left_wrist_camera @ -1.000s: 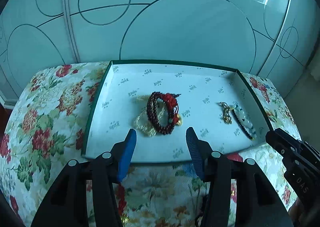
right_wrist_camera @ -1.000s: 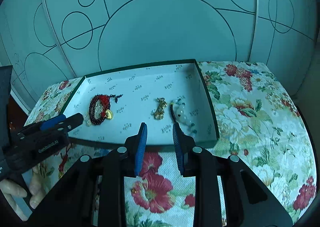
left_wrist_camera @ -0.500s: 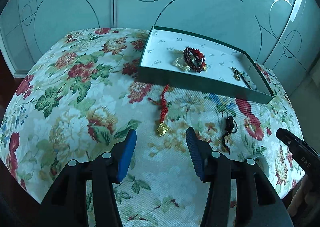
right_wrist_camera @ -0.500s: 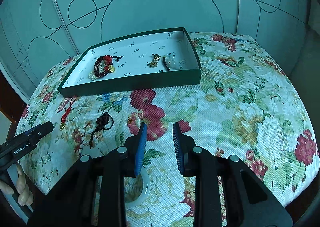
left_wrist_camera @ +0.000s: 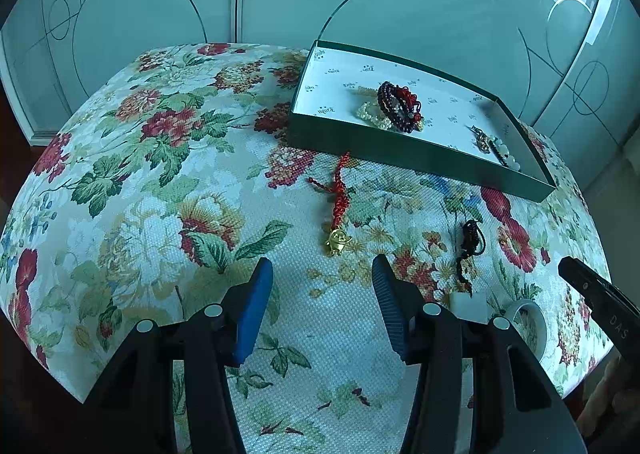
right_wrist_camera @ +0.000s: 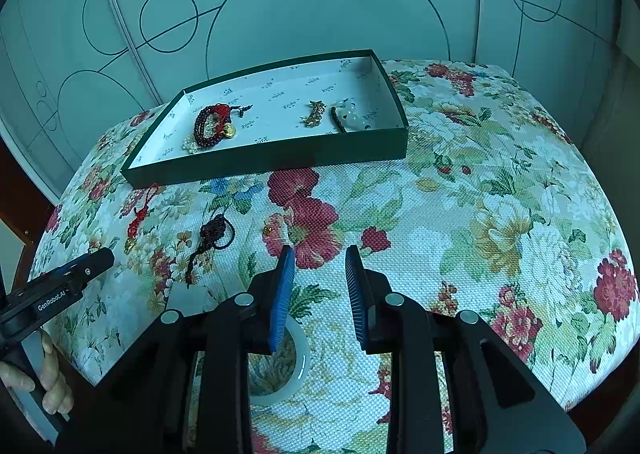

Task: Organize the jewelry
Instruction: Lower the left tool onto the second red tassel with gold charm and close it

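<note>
Below me spreads the floral woven tablecloth (left_wrist_camera: 168, 182), cream with red blooms and green leaves, and behind it stands the pale frosted panel wall (right_wrist_camera: 328, 6) traced with thin dark circles. Toward the far side of the cloth sits the shallow dark green box with a white printed lining (right_wrist_camera: 276, 158), and it holds jewelry: a dark red beaded bracelet with a red tassel and gold charm (right_wrist_camera: 212, 125) lying on a pale bead strand at its left end, a small gold trinket (right_wrist_camera: 314, 114) and a pale jade pendant on a dark bead cord (right_wrist_camera: 348, 116) near its right end. Outside the box, on the cloth in front of it, lie a red knotted cord with a gold figure charm (left_wrist_camera: 338, 210), a dark braided knot cord with a loop (right_wrist_camera: 212, 238), a tiny gold bead (right_wrist_camera: 267, 230) and a small white square piece (left_wrist_camera: 466, 300). A pale jade bangle (right_wrist_camera: 298, 370) lies flat close under my right gripper (right_wrist_camera: 320, 254), partly hidden by its left finger. Both of my jaws stand parted with nothing between them, my left gripper (left_wrist_camera: 322, 266) wider than my right, and both hang above bare cloth. A hand (right_wrist_camera: 44, 374) grips the left tool's handle at the table edge.
</note>
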`<state>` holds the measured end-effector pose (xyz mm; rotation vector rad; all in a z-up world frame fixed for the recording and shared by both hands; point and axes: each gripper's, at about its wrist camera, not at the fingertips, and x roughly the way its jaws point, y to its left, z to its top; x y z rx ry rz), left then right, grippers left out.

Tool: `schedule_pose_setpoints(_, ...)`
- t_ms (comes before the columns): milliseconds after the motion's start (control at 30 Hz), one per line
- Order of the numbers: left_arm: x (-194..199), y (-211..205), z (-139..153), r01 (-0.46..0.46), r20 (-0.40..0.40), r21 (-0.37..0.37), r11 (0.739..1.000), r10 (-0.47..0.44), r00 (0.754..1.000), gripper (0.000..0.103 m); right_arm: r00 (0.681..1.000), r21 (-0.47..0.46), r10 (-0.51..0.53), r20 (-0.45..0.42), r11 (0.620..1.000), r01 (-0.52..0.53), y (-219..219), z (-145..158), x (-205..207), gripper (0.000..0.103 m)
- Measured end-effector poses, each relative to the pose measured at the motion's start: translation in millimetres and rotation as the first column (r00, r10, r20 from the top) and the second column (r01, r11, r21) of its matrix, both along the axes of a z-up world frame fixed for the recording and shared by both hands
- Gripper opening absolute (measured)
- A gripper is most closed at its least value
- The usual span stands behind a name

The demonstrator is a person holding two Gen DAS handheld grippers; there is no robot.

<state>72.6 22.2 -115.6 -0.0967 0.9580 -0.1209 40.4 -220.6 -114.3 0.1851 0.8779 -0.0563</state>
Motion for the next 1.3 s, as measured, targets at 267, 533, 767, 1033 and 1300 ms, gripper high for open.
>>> schedule_pose_setpoints(267, 13, -6, -6, 0.011, -0.004, 0.007, 1.000, -0.011, 1.000, 0.052, 0.999, -0.004, 0.030, -0.016, 1.000, -0.030, 15, -9, 19, 0.026)
schedule_pose_setpoints(533, 21, -1, -8, 0.003, -0.002, 0.014, 1.000, -0.003, 1.000, 0.052, 0.997, -0.008, 0.064, -0.035, 0.998, -0.064, 33, -20, 36, 0.026)
schedule_pose_setpoints(767, 23, 6, -9, -0.007, 0.004, 0.015, 1.000, 0.007, 1.000, 0.052, 0.996, -0.018, 0.067, -0.060, 0.998, -0.068, 41, -31, 47, 0.026)
schedule_pose_setpoints(1033, 24, 8, -9, -0.007, 0.004, -0.003, 1.000, 0.007, 1.000, 0.052, 0.996, -0.075, 0.064, -0.057, 0.995, -0.068, 48, -33, 51, 0.017)
schedule_pose_setpoints(1300, 24, 5, -12, -0.001, -0.006, -0.010, 1.000, 0.001, 1.000, 0.052, 0.997, -0.090, 0.053, -0.049, 0.994, -0.057, 40, -33, 51, 0.000)
